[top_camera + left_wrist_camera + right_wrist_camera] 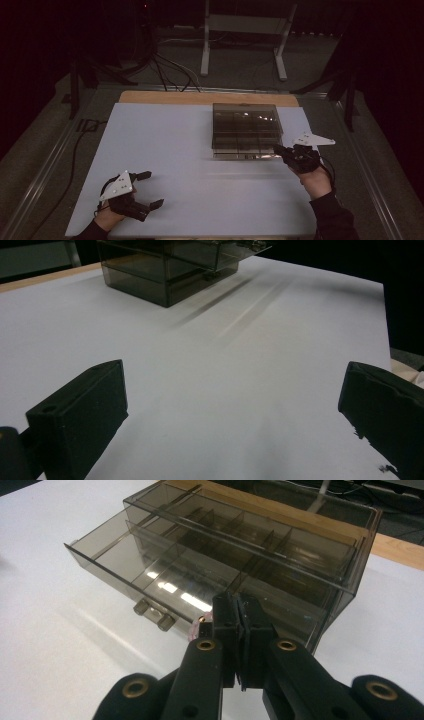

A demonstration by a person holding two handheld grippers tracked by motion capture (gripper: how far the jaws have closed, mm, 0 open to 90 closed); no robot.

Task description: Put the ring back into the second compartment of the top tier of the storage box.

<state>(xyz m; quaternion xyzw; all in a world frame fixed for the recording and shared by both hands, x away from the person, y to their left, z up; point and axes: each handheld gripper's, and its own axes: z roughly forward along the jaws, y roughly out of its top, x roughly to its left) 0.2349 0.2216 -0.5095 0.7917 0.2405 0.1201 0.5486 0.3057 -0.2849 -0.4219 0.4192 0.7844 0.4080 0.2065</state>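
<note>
A smoky see-through drawer box (245,122) stands at the far middle-right of the white table (165,150). One drawer (150,575) is pulled partly out, with divided compartments and two small knobs (154,615) on its front. My right gripper (281,149) is shut at the drawer's front right corner, its tips (239,605) pressed together just over the drawer's front edge. A small pinkish bit (194,630) lies beside them; I cannot tell what it is. My left gripper (151,189) rests open near the front left, with bare table between its fingers (82,415). The box (165,270) stands far ahead of it.
A wooden strip (207,97) runs along the table's far edge. Behind it stand a white metal frame (245,30) and cables (170,70) on the floor. A cable (75,145) trails down the left side.
</note>
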